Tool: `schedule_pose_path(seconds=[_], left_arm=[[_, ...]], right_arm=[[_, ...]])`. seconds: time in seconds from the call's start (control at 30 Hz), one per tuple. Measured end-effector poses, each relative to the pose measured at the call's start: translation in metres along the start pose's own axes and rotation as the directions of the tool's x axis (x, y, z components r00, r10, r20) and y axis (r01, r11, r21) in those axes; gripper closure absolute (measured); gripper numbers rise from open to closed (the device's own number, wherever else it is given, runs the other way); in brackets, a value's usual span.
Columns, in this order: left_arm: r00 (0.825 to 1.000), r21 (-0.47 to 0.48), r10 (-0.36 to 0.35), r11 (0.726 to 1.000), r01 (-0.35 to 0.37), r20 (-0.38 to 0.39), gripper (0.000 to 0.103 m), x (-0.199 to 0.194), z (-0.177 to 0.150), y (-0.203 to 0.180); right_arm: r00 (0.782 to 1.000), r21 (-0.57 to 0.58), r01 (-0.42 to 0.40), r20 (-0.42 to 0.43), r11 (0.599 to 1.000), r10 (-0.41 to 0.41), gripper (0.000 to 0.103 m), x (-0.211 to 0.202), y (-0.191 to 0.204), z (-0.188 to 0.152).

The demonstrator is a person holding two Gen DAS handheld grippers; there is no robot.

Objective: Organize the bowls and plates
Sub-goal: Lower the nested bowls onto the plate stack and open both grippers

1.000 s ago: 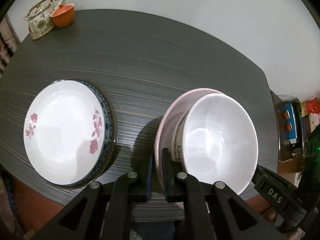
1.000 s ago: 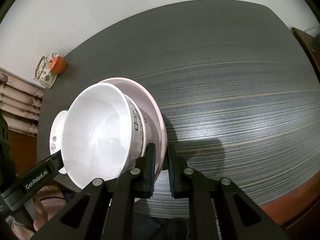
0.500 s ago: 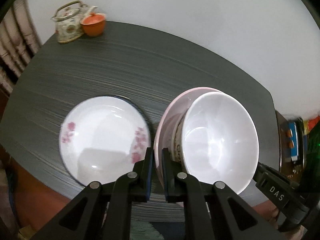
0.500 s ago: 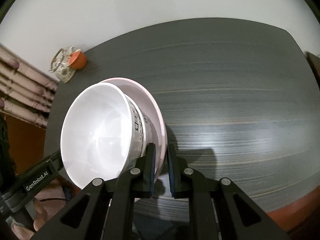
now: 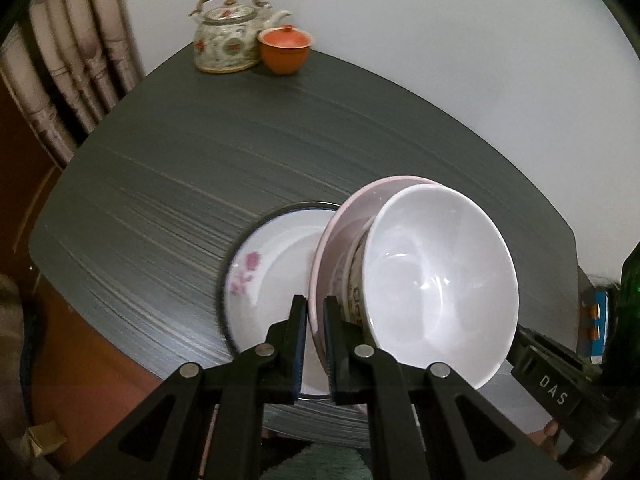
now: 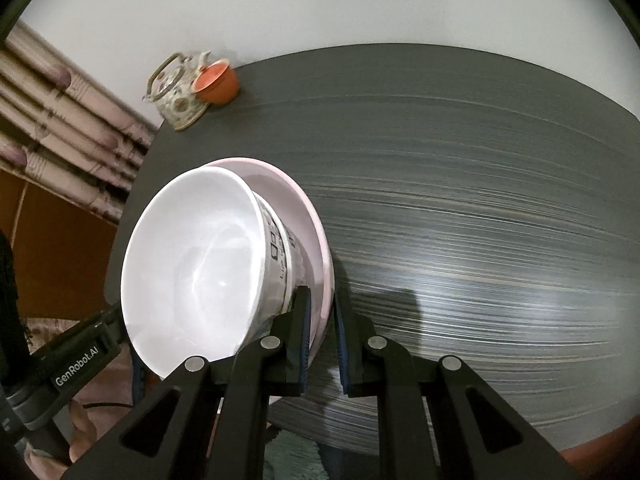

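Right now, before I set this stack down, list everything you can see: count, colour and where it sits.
pink plate: 1, pale pink, held tilted above the table, pinched on both sides
white bowl: 1, white inside, top of the stack on the pink plate
patterned bowl: 1, white with dark print, nested under the white bowl
floral plate: 1, white with pink flowers, on the table under the lifted stack; a dark blue rim shows around it
teapot: 1, floral cream, far table corner
lidded cup: 1, orange, touching the teapot
table: 1, dark grey streaked
curtain: pinkish, far left
left tongs: black, shut on the pink plate's rim
right tongs: black, shut on the opposite rim
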State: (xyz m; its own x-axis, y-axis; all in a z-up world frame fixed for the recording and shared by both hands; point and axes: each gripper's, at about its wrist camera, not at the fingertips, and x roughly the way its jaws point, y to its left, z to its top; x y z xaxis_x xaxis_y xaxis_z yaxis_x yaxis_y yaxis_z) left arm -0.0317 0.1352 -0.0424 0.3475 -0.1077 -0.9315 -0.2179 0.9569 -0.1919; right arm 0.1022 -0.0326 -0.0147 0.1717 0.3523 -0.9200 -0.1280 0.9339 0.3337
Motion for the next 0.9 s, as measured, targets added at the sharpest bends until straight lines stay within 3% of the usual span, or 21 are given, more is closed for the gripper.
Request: schedule_pose_path(seconds=[0.43, 0.9], left_arm=[[1.0, -0.059, -0.012, 0.998, 0.011, -0.018, 0.096, 0.017, 0.007, 0.047], [1.0, -0.063, -0.011, 0.998, 0.012, 0.005, 0.096, 0.023, 0.014, 0.058]], right_arm=[[1.0, -0.031, 0.024, -0.014, 0.999, -0.025, 0.09, 0.034, 0.037, 0.001], [0.999, -0.025, 0.04, 0.021, 0.999, -0.039, 0.09, 0.042, 0.041, -0.012]])
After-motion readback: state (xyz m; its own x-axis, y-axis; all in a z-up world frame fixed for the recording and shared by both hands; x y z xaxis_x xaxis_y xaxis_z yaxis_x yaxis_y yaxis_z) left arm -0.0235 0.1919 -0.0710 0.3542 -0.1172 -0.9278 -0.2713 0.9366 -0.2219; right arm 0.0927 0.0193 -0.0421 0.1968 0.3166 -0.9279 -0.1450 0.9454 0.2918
